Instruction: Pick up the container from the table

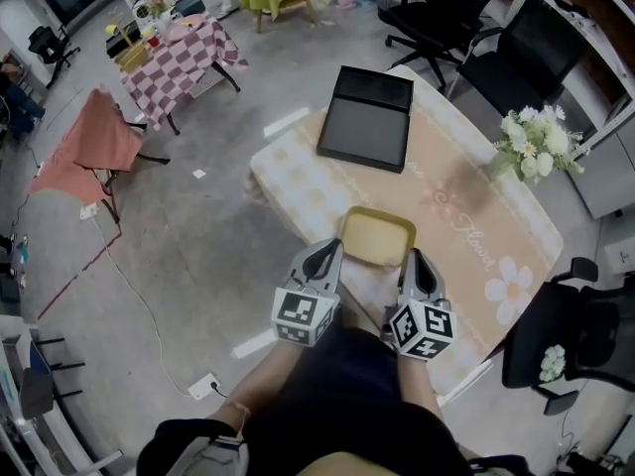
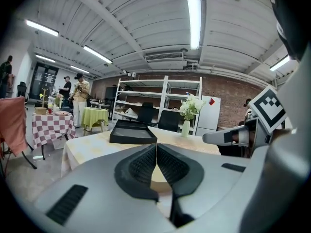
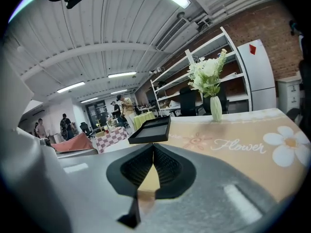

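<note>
**Container (image 1: 377,236) flanked, not yet lifted**

The left gripper (image 1: 328,253) sat at the container's left side, jaws pressed together on nothing. The container lay on the table (image 1: 451,167) by its near edge. The right gripper (image 1: 417,262) mirrored it, jaws likewise closed and empty, probably so the pair could squeeze and lift it

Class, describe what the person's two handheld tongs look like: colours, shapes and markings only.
The left tongs and right tongs match: smooth light-grey bodies tapering to pointed tips, with black ribbed pads set in curved black surrounds. Each carries a cube printed with black-and-white square markers. No cables show. The person wears dark clothing.
</note>
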Demonstrator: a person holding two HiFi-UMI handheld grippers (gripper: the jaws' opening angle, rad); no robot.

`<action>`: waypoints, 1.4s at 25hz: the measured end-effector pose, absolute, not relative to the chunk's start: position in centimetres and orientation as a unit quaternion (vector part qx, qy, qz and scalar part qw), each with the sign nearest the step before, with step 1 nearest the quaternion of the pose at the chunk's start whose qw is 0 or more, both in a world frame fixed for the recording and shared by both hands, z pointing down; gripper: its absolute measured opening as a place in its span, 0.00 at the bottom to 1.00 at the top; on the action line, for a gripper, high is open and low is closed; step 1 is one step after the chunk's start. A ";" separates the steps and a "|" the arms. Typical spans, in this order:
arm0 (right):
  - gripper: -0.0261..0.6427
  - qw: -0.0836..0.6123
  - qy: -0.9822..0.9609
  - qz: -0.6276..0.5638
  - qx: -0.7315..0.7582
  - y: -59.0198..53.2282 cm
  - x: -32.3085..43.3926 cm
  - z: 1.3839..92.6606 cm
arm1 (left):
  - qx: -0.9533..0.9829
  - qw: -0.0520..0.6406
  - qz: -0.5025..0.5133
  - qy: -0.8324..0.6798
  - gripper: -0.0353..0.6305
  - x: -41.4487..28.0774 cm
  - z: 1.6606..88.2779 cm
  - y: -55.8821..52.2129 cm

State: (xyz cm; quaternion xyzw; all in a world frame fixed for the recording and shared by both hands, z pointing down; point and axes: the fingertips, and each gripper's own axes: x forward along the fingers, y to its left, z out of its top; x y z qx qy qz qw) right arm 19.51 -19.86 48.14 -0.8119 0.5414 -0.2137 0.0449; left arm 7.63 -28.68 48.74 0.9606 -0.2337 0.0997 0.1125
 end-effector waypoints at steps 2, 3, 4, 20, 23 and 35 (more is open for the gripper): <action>0.05 0.047 0.521 -0.214 -0.825 -19.5 20.1 48.1 | 0.965 0.113 0.104 -0.213 0.07 8.3 48.8 -28.9; 0.05 0.046 0.511 -0.213 -0.831 -19.4 20.4 48.1 | 0.967 0.113 0.105 -0.203 0.07 8.6 48.7 -29.1; 0.05 0.044 0.501 -0.211 -0.838 -19.3 20.7 48.1 | 0.969 0.113 0.106 -0.195 0.07 8.9 48.7 -29.4; 0.05 0.039 0.413 -0.223 -0.882 -19.5 22.9 47.8 | 0.978 0.119 0.130 -0.113 0.07 12.0 47.9 -32.4; 0.05 0.036 0.407 -0.230 -0.883 -19.3 23.2 48.2 | 0.978 0.120 0.132 -0.109 0.07 12.5 48.0 -32.5; 0.05 0.039 0.401 -0.251 -0.880 -19.8 23.8 49.7 | 0.972 0.128 0.160 -0.113 0.07 12.7 49.4 -33.2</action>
